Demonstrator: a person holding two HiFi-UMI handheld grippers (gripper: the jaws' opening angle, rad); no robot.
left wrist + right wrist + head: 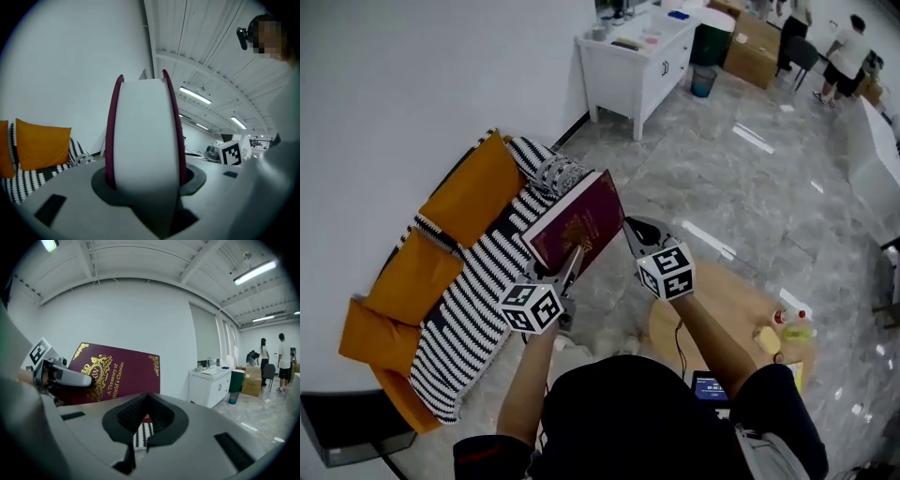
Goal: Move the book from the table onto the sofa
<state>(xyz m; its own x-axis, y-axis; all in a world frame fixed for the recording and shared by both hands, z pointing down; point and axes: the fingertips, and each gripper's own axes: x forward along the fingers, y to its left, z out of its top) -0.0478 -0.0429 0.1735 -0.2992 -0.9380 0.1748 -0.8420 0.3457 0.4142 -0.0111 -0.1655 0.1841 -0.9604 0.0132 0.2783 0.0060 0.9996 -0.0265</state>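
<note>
Now the maroon, gold-crested book stands pinched in the left gripper, right gripper pressed together.

My maroon, gold-crested book sits tilted mid-frame, clamped in my left tongs, above the striped sofa.

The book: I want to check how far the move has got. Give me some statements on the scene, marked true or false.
1. Orange cushions sit on the sofa. True.
2. The left gripper holds the book clear of any surface. True.
3. The right gripper is shut and empty. True.
4. The book lies on the sofa. False: it is held up in the air.
5. The book's cover is green. False: it is dark red.
</note>
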